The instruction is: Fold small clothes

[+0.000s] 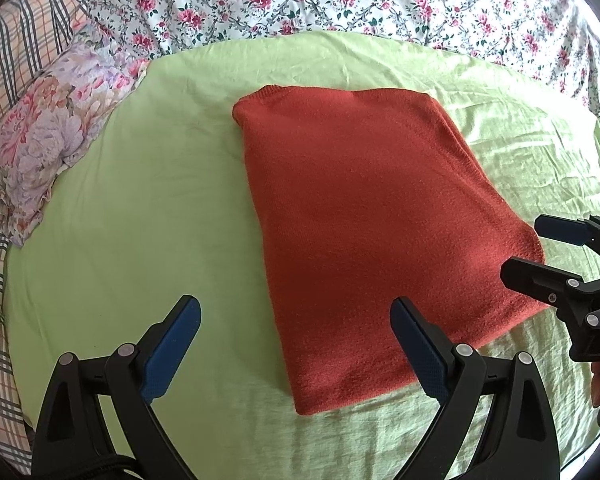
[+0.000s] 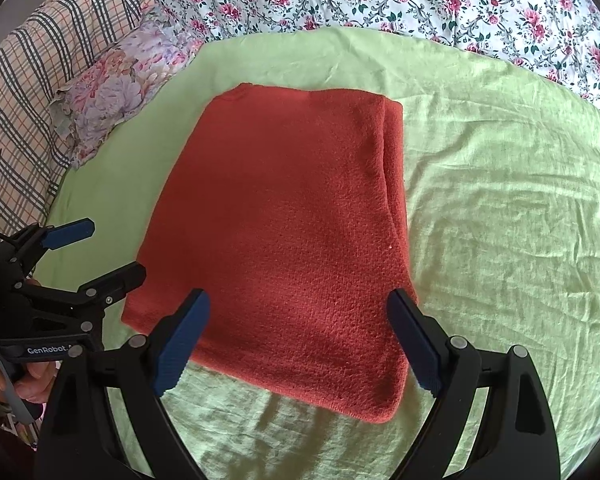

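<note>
Empty spread gripper (image 1: pixel 296 344) over folded sweater (image 1: pixel 364 220)

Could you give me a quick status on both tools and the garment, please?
Left tool open, empty. Right tool open, empty. Orange knit garment folded into a rectangle, flat on green sheet. Nothing in the way.

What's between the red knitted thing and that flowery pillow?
Only bare green sheet separates the folded red garment from the floral pillow; the left wrist view shows that stretch best.
</note>
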`<state>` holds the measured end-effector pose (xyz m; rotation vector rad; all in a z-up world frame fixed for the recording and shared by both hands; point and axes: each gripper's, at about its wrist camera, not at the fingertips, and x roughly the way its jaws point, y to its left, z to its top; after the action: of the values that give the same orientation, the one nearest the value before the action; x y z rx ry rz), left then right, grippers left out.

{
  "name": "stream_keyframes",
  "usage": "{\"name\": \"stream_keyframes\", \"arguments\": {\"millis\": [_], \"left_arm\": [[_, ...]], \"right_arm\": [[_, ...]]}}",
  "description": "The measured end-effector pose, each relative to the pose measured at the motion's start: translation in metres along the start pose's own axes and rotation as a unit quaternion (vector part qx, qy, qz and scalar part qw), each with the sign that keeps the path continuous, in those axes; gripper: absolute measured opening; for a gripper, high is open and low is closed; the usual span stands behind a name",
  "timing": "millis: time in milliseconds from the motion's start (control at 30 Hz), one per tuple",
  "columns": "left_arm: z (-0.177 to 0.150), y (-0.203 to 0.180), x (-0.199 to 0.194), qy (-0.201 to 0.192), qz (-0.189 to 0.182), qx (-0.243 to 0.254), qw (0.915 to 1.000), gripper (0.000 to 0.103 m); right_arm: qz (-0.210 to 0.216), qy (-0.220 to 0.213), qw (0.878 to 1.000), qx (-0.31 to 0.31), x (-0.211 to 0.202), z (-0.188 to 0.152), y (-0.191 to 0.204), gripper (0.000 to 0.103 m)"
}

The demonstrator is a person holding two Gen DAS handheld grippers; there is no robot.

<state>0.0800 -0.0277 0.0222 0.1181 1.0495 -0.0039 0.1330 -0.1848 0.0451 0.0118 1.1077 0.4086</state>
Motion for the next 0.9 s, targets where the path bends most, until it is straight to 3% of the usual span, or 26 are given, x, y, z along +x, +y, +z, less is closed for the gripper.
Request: {"name": "stream_keyframes", "arguments": {"millis": [900], "left_arm": [[-0.0022,-0.0012,-0.0030,0.001,-0.003,-0.001,1.0000,0.096]], "right_arm": [[0.001,0.001,1.000,0.000,-0.0017,-0.0013,0.0027,0.090]]}}
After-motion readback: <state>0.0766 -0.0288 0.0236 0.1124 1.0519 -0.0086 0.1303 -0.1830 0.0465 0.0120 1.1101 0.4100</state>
